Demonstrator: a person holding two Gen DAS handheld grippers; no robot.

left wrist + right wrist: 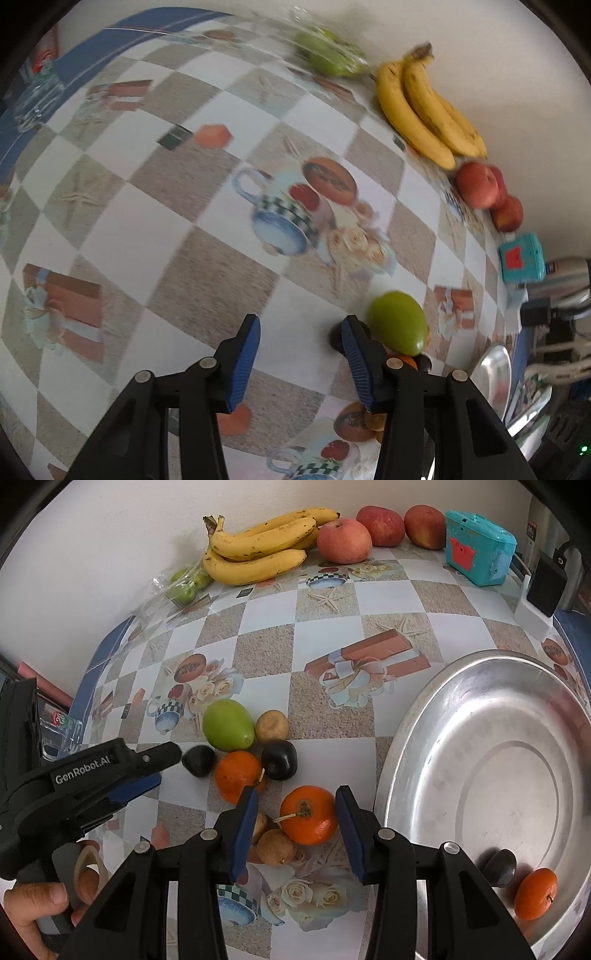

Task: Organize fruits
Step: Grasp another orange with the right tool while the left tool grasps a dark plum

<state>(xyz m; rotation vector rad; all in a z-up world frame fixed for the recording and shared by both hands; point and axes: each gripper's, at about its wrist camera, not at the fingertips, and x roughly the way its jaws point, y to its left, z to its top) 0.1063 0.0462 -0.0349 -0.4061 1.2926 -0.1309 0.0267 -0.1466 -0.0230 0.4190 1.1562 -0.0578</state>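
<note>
My right gripper [297, 808] hangs open just above an orange tangerine [308, 814] lying on the tablecloth; its blue pads do not press on the fruit. Around it lie another tangerine [238, 775], two dark plums [279, 760], a green fruit [229, 725] and small brown fruits [275, 847]. My left gripper [301, 343] is open with only tablecloth between its fingers. The green fruit [399, 321] sits just right of it, and a dark plum [334, 336] is half hidden behind its right finger. The steel tray [491, 775] holds a plum [498, 867] and a tangerine [535, 893].
Bananas [258, 550], three red apples [343, 541] and a bag of green fruits [184, 587] line the wall at the back. A teal box [478, 546] and a black device stand at the back right. A person's hand [37, 904] holds the left gripper.
</note>
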